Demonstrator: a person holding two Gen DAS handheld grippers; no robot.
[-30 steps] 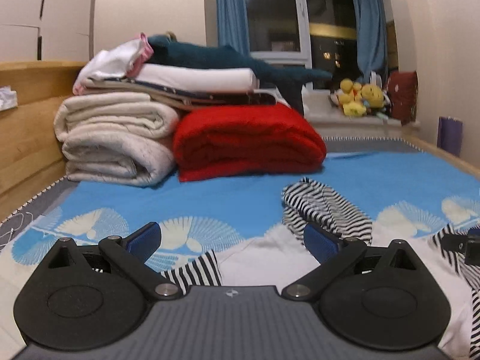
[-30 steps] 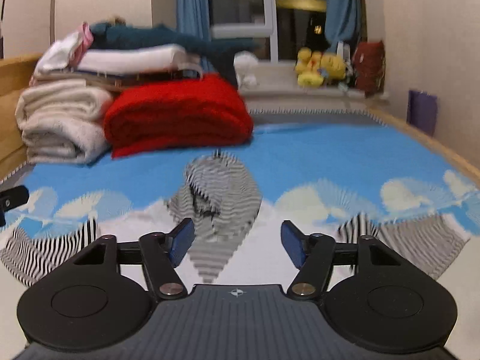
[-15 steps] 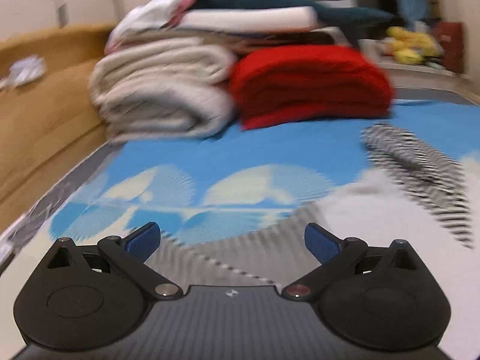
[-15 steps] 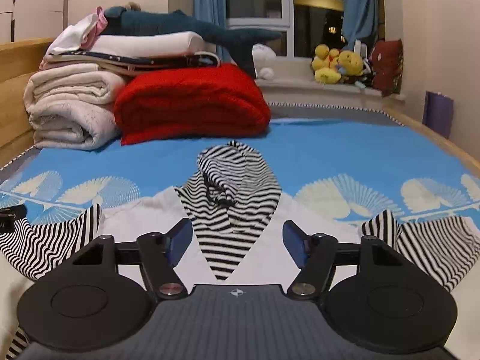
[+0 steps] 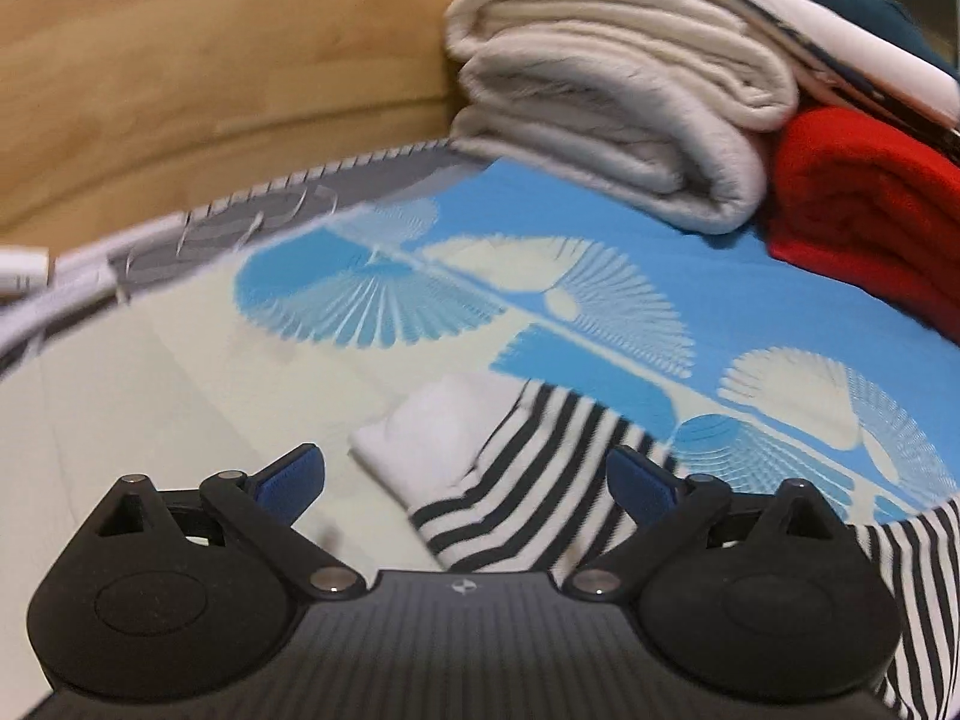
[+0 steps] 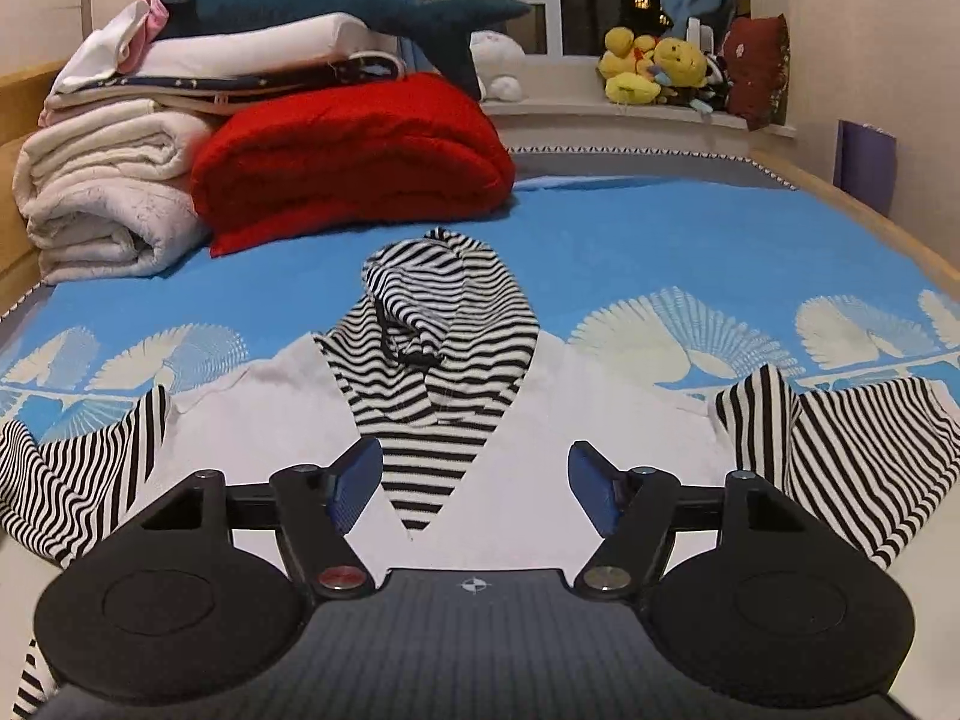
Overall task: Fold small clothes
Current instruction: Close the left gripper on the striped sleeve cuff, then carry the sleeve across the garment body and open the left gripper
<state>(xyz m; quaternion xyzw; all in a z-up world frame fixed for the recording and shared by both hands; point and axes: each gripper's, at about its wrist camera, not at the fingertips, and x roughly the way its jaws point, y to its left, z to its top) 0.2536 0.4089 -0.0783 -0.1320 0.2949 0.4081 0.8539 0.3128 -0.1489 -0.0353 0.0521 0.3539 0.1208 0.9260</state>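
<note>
Swinging leftward and dipping since a second ago, the left gripper [image 5: 462, 480] is now looking at the garment's sleeve end instead of the window, while the right gripper [image 6: 474, 480] is sitting lower over the chest, its fingers having just been spreading with nothing between them. Both pairs of fingers are standing apart, clamped on nothing. Nearest the left gripper, the striped sleeve [image 5: 540, 480] with its white cuff [image 5: 432, 438] is lying flat on the bed [image 5: 180, 408], partly tucked behind the gripper body. The left view is smearing with motion blur, so the bed's edge trim is hard to read. In the right view the small hooded top [image 6: 432, 372] is lying spread on the bed, white body, striped hood in the middle, one striped sleeve reaching out each side; its lower hem is hiding under the gripper. Farther back, a red blanket [image 6: 354, 162] and cream blankets [image 6: 108, 198] are stacking beside the wooden headboard [image 5: 210, 60], a plush shark [image 6: 336, 6] lying on top. Yellow soft toys [image 6: 654, 72] are crowding the windowsill.
</note>
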